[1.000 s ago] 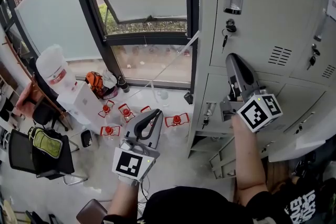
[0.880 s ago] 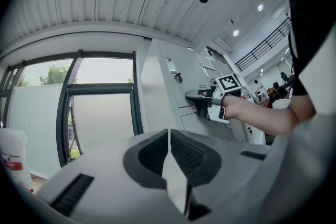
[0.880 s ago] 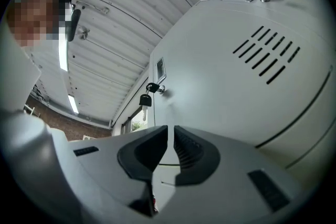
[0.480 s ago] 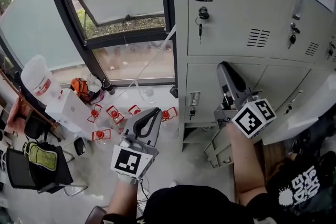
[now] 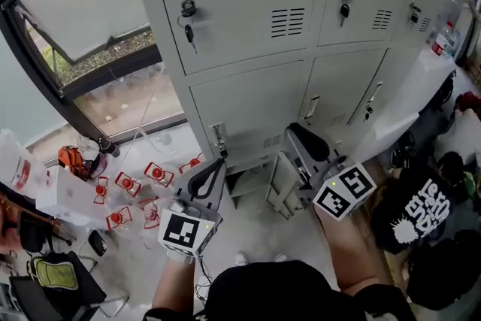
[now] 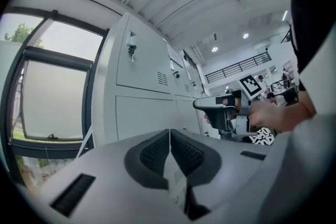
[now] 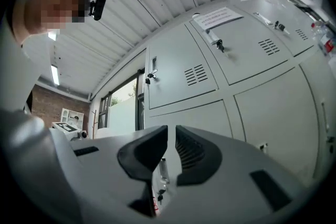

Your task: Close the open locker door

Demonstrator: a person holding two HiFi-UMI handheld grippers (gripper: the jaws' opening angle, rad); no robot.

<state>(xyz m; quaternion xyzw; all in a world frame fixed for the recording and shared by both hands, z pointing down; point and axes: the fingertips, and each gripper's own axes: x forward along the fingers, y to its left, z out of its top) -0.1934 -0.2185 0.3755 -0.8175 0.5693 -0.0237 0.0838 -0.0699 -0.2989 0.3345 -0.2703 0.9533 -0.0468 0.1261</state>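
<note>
A bank of grey lockers [image 5: 248, 19] fills the top of the head view, with keys hanging in the upper doors. One lower door [image 5: 402, 98] at the right stands swung open towards me. A small bottom door [image 5: 278, 186] also hangs open, just left of my right gripper [image 5: 297, 133]. That gripper points at the lower row, its jaws almost together with nothing between them [image 7: 171, 134]. My left gripper [image 5: 213, 171] is held low over the floor, shut and empty [image 6: 169, 136], well left of the open doors.
A window [image 5: 83, 11] and its dark frame lie to the left. Several red-capped bottles [image 5: 128, 184] and white bags [image 5: 64, 195] sit on the floor below it. A chair with a green backpack [image 5: 49, 272] is at the bottom left, and dark bags [image 5: 421, 214] at the right.
The head view has swung right, so the lockers now fill the top and the window has slid left. My right gripper has come down from the upper door to the lower row.
</note>
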